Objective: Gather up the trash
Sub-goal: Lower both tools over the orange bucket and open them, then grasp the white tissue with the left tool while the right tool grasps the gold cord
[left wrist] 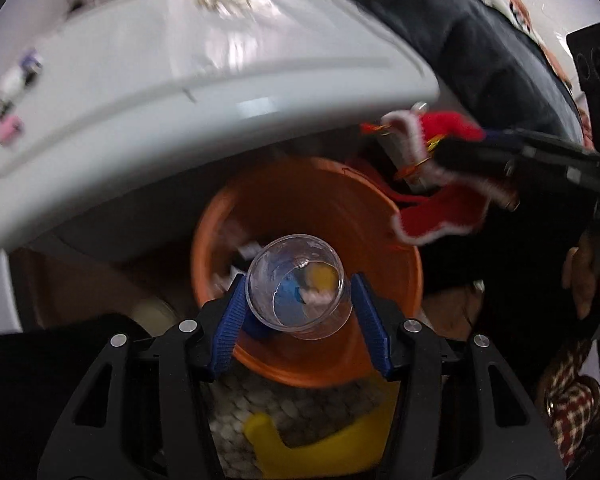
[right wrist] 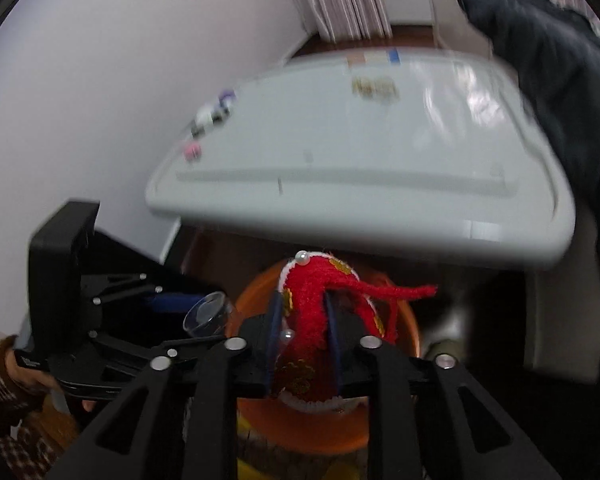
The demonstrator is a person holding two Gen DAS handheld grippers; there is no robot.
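Observation:
My left gripper [left wrist: 298, 292] holds a clear plastic cup [left wrist: 296, 286] between its blue pads, right over the open orange bucket [left wrist: 400, 240]. The bucket holds some scraps seen through the cup. My right gripper [right wrist: 302, 308] is shut on a red felt ornament with white trim and pearls [right wrist: 312, 292], held above the same orange bucket [right wrist: 404, 328]. The ornament and right gripper show at the upper right of the left wrist view [left wrist: 440, 184]. The cup and left gripper show at the left of the right wrist view [right wrist: 208, 316].
A white tabletop [left wrist: 180, 92] overhangs the bucket from above; it carries small items near its left edge [right wrist: 212, 120]. A dark garment [left wrist: 460, 40] hangs at the right. A yellow object [left wrist: 320, 440] lies on a woven mat below the bucket.

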